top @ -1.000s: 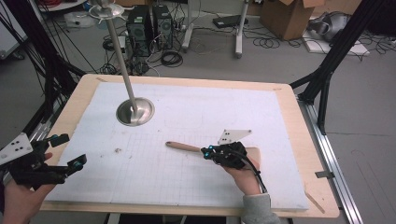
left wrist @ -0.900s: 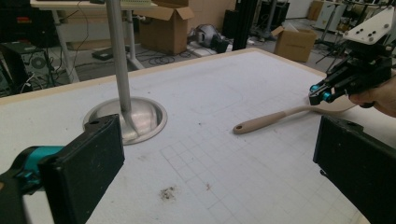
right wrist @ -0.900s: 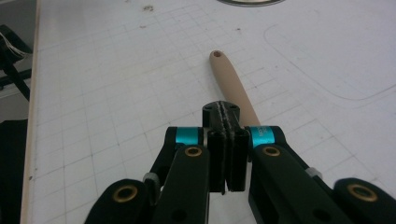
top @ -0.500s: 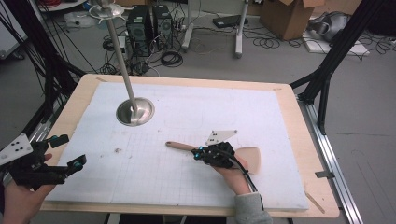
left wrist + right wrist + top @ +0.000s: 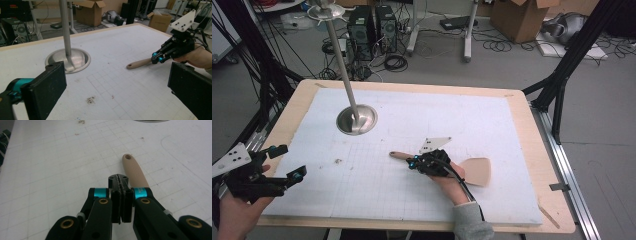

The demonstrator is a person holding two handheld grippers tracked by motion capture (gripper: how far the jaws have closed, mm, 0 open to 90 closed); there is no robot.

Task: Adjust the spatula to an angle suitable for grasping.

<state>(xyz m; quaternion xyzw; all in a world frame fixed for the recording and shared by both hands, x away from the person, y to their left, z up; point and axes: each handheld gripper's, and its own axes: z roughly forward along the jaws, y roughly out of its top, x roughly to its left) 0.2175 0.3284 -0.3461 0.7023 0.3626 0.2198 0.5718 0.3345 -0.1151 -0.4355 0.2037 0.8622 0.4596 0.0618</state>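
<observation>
My right gripper [image 5: 120, 195] is closed, pads pressed together and empty, just above the spatula [image 5: 462, 167] handle on the mat [image 5: 512, 130]; my left gripper [image 5: 284, 162] waits wide open, well apart; closed jaws could shove the handle aside instead of gripping.

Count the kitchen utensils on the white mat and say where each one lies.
2. A tan spatula lies flat at the mat's near right, its handle running under the right claw. A steel ladle sits bowl-down at the far left, its handle rising steeply. None seems hidden.
</observation>
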